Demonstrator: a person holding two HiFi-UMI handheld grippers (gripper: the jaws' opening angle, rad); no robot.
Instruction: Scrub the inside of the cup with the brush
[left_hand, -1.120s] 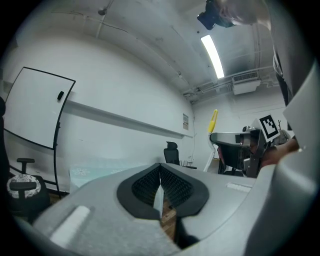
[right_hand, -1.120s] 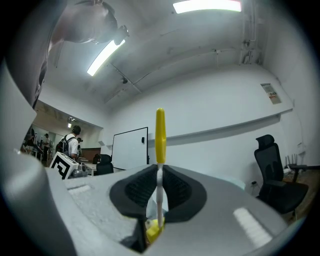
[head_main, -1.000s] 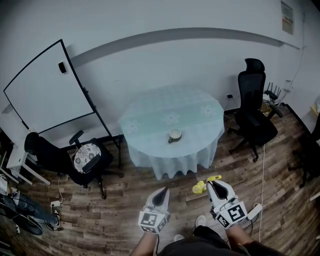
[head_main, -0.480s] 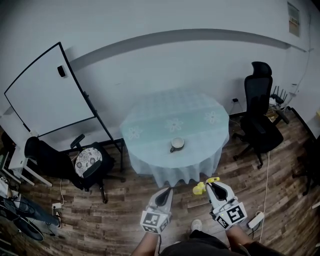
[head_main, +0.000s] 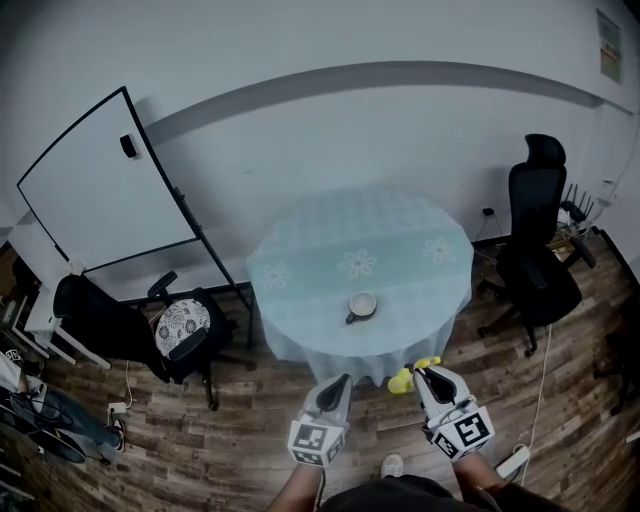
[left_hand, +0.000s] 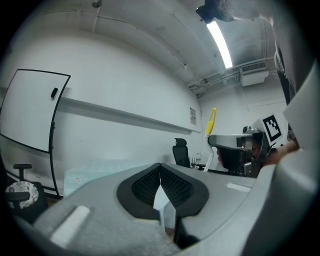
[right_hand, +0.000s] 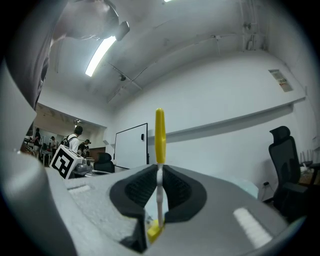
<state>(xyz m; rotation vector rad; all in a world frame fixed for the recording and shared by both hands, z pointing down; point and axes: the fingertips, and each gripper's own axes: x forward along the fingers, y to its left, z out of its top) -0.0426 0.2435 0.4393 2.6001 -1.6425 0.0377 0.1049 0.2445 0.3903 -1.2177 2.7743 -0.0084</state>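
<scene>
A pale cup (head_main: 361, 305) with a dark handle stands near the front edge of a round table (head_main: 300, 262) under a light blue cloth. Both grippers hover over the floor short of the table. My left gripper (head_main: 340, 382) is shut with nothing between its pads (left_hand: 159, 186). My right gripper (head_main: 425, 374) is shut on a yellow-handled brush (head_main: 404, 378), which sticks out to the left of its tips. In the right gripper view the brush (right_hand: 159, 145) stands upright, its thin white neck pinched between the black pads. The right gripper (left_hand: 235, 142) with the brush shows in the left gripper view.
A whiteboard on a stand (head_main: 105, 185) is left of the table, with a black chair (head_main: 150, 330) holding a patterned cushion below it. A black office chair (head_main: 538, 250) sits right of the table. Cables and a power strip (head_main: 515, 460) lie on the wooden floor.
The view has moved toward the table: table and cup sit lower and larger in the head view. Both grippers have come closer to the table's edge, still shut, the brush still held.
</scene>
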